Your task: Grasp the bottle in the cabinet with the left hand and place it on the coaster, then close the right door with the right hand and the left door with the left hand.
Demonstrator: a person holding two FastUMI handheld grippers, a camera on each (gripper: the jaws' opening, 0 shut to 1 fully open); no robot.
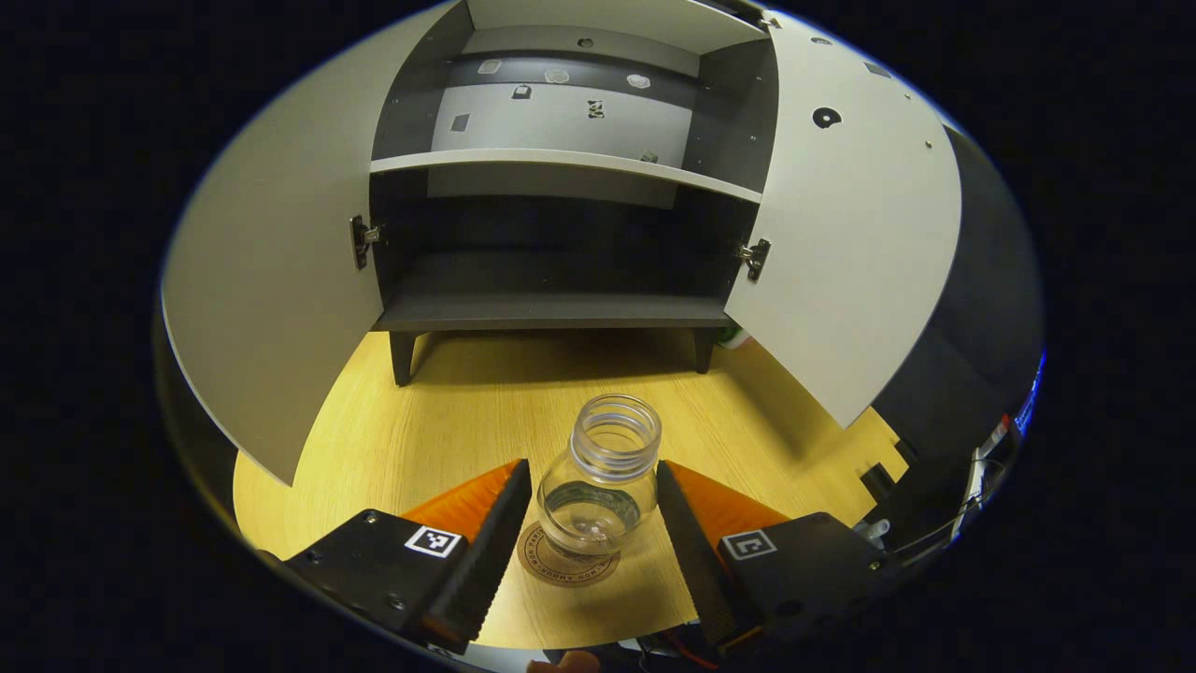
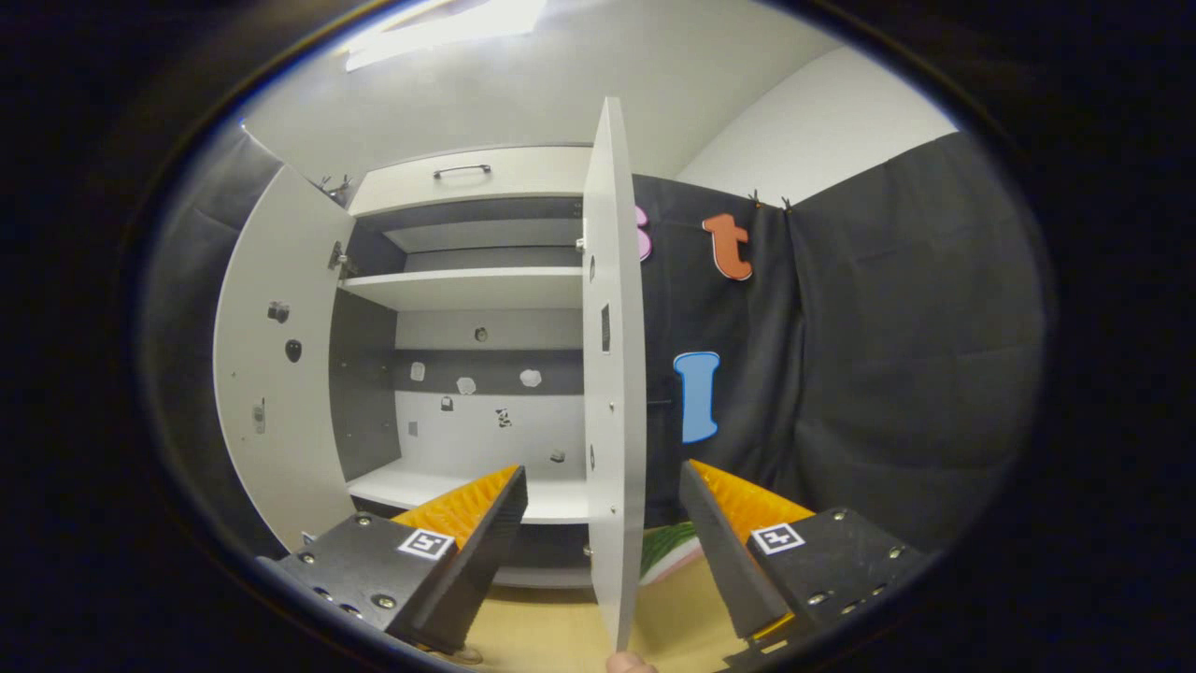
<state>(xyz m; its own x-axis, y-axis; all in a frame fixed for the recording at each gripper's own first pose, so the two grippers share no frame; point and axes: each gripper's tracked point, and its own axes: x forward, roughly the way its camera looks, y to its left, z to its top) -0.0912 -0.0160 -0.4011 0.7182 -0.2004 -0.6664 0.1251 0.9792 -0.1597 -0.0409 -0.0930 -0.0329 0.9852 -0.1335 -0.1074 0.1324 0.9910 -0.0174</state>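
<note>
Left gripper (image 1: 593,509) nearest cam: I see jaws wide, straddling bottle (image 1: 598,481), gaps both sides, no grip. Bottle upright, uncapped, on coaster (image 1: 567,561), table (image 1: 448,411), 12 o'clock from me. Judged: placement done, doors next. Right gripper (image 2: 603,533) spread wide, holds nothing; right door (image 2: 612,374) edge-on btwn fingers at 12, long axis vertical. Right hand nearer it, so push towards 9. Left door (image 1: 262,308) at 10 from left gripper, open. Cabinet (image 1: 551,308) shelves bare.
</note>
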